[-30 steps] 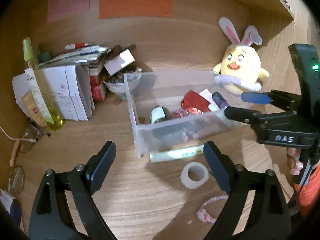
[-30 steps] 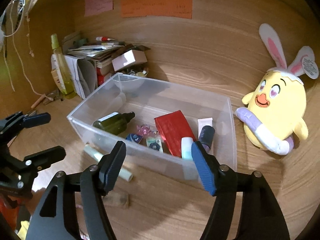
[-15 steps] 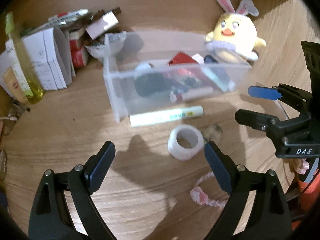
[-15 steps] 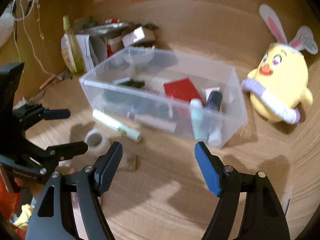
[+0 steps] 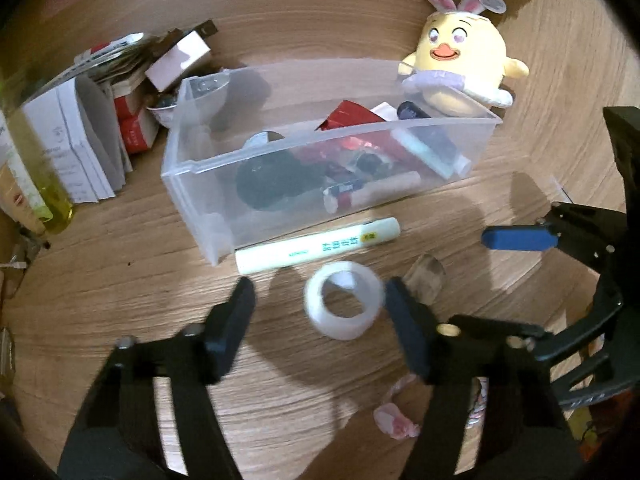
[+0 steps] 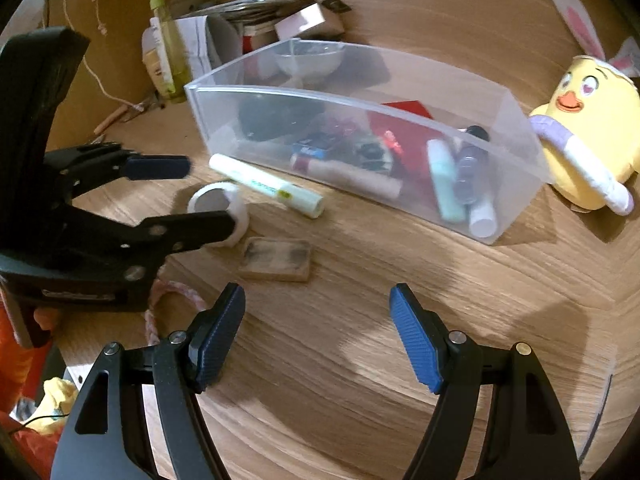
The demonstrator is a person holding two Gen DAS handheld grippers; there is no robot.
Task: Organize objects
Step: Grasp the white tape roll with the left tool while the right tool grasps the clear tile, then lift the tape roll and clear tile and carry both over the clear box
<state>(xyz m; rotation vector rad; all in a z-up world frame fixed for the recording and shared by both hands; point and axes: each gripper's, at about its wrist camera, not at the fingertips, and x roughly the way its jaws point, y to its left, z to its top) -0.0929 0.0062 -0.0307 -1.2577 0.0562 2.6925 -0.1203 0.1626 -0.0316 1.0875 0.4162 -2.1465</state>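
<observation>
In the left wrist view, the left gripper point(image 5: 318, 304) has its jaws spread wide around a white roll of tape point(image 5: 343, 305) that lies on the wooden desk point(image 5: 120, 280), just in front of a pale green tube point(image 5: 318, 250) and the clear plastic bin point(image 5: 224, 216) of small toiletries; the step in hand looks like picking up the roll. From the right wrist view, the right gripper point(image 6: 318, 336) hangs empty over bare wood, jaws spread, near a small tan block point(image 6: 276, 259). Next, the left jaws need to close on the roll, then carry it into the bin.
</observation>
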